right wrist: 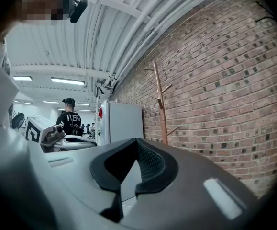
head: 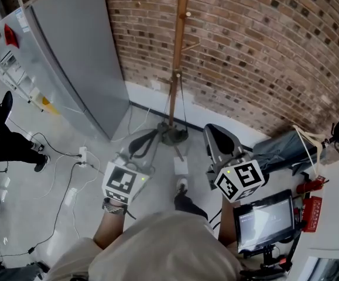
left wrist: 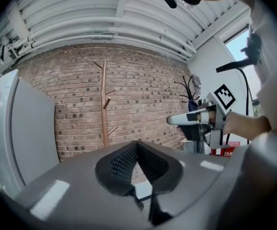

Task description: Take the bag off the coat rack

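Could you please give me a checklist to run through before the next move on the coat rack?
1. A bag hanging on the coat rack: not ok, no bag shows on any peg in view.
2. The rack upright by the brick wall: ok.
3. The left gripper ready to grasp: not ok, jaws shut, nothing between them.
4. The right gripper ready to grasp: not ok, jaws shut, nothing between them.
5. Both grippers at the rack: not ok, both are short of it.
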Motion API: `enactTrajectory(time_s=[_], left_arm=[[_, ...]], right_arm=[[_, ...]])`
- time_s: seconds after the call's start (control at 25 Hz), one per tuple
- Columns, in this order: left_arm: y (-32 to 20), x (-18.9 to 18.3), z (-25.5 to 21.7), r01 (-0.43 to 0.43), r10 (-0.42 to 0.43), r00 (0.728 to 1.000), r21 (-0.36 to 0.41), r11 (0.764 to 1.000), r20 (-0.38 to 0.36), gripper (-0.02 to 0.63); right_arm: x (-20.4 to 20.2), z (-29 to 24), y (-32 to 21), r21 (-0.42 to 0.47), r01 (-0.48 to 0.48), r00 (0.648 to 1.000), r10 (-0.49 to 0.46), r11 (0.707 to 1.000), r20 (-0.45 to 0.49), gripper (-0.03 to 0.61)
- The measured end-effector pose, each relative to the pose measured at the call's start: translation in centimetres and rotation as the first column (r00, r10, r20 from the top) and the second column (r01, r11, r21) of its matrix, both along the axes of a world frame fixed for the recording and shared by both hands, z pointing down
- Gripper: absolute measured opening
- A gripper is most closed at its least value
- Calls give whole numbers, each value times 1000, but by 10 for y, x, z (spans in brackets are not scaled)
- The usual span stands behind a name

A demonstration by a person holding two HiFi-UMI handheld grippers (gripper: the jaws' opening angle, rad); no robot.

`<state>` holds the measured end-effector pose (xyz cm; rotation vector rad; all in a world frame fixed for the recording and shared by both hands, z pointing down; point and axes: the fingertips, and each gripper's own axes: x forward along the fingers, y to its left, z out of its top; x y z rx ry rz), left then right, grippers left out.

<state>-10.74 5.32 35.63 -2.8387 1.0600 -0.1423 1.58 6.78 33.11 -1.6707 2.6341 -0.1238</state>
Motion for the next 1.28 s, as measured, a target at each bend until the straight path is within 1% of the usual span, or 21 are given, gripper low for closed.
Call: enactTrajectory(time_s=[0.16,0.36,0.52,0.88,1.08,1.28], left_arm=[[-31,15,5,0,0,1000,-32,1000,0,-2],[-74,42,2,14,-13,1000,-39,999,17,-2],[-110,53,9,63,-59,997,-62,996,59,-2],[-174,66,18,163,-157,984,-76,984,82,-2],[-201,70,33,233,-222,967,-80,969,125,-2],[-220,72,47,282,-267,954,-100,954,140,-2]], right_arm=[[14,4,-33,-12,8,1000,-8,1000,-5,3],[39,11,-77,-41,23,1000,-22,999,10,3],[55,17,-110,-57,38,999,-38,998,3,3],[76,25,-173,-88,86,996,-87,992,-11,3],[82,41,-198,-120,116,993,-119,986,-25,3],[85,55,-221,-154,158,986,-163,975,-25,3]])
